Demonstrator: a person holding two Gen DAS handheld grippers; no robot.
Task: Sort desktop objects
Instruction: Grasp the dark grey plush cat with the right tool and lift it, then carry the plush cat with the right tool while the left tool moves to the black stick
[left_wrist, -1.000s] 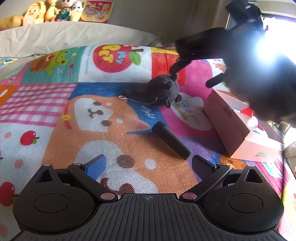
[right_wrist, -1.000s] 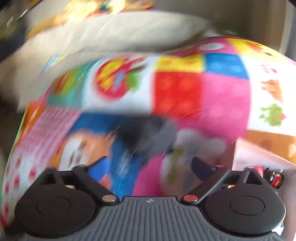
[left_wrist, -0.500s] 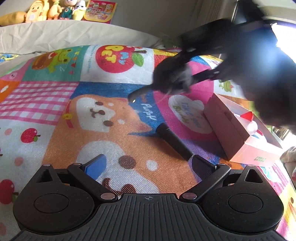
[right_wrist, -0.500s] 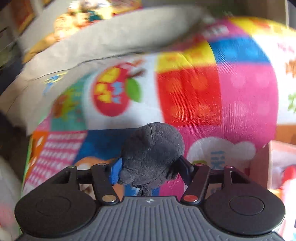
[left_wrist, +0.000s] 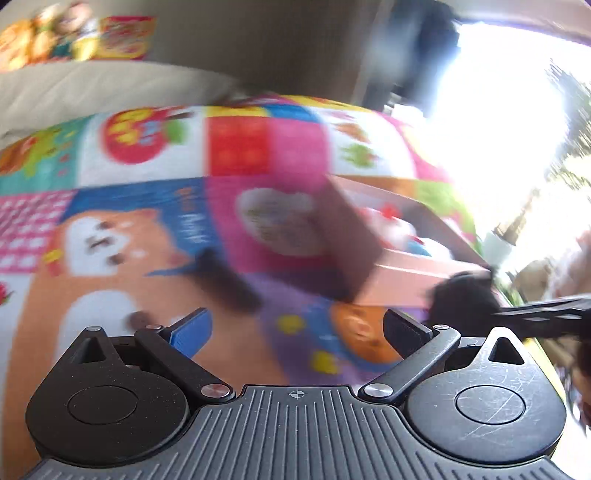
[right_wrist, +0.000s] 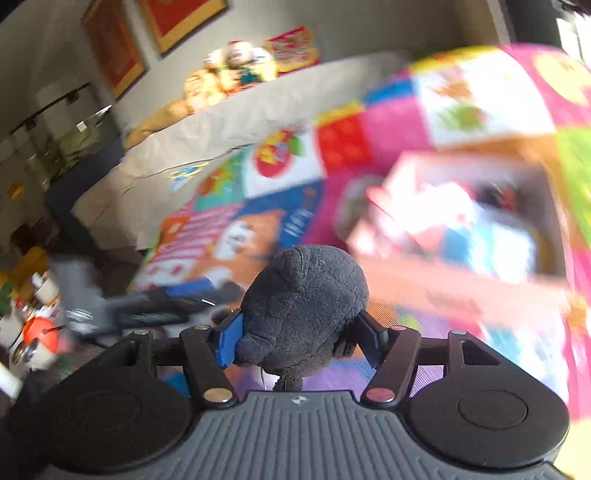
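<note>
My right gripper (right_wrist: 301, 341) is shut on a dark grey plush toy (right_wrist: 303, 306) and holds it in the air, just short of the near wall of the pink box (right_wrist: 454, 273). In the left wrist view the plush toy (left_wrist: 461, 299) shows at the right beside the pink box (left_wrist: 402, 273). My left gripper (left_wrist: 297, 328) is open and empty above the colourful mat (left_wrist: 155, 229). A black cylinder (left_wrist: 229, 284) lies on the mat just beyond the left gripper's blue finger (left_wrist: 192, 332). Both views are motion-blurred.
The pink box holds several small toys, among them a red and white one (left_wrist: 391, 221). Stuffed toys (right_wrist: 229, 74) sit on a ledge behind a beige cushion (right_wrist: 258, 110). Clutter (right_wrist: 33, 325) stands off the mat at the left.
My right gripper closed on the plush toy, lifted it off the mat and carried it right and toward me, to the box. The left gripper's view has swung right.
</note>
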